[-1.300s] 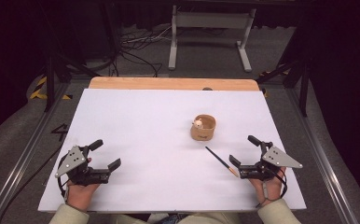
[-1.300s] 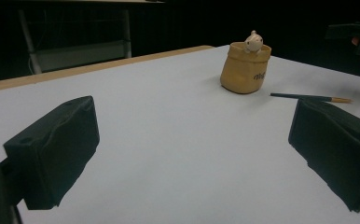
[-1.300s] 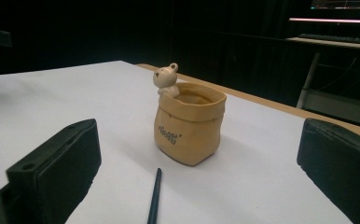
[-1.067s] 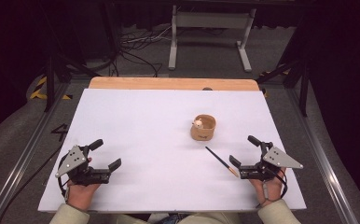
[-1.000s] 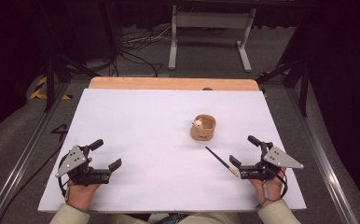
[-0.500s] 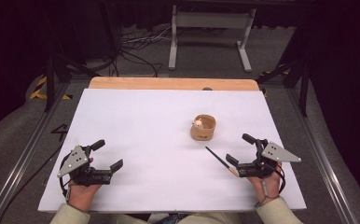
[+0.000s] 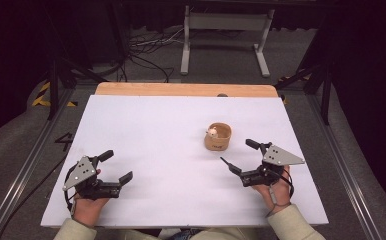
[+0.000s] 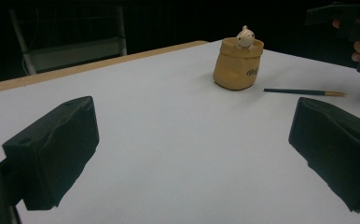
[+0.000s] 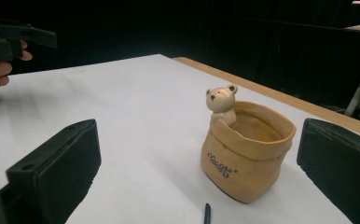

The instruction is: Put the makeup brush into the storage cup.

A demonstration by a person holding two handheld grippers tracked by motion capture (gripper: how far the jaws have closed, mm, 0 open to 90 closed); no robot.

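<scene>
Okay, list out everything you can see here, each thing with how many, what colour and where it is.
table: one, white top with a wooden strip along the far edge, centre.
bag-shaped holder: one, tan, small cream bear figure at its rim, right of the table's centre.
pencil: one, dark with a tan end, flat on the table between the holder and the right gripper.
metal stand: one, grey, on the floor beyond the table.
left gripper: one, black, near left, jaws open.
right gripper: one, black, near right, jaws open.
</scene>
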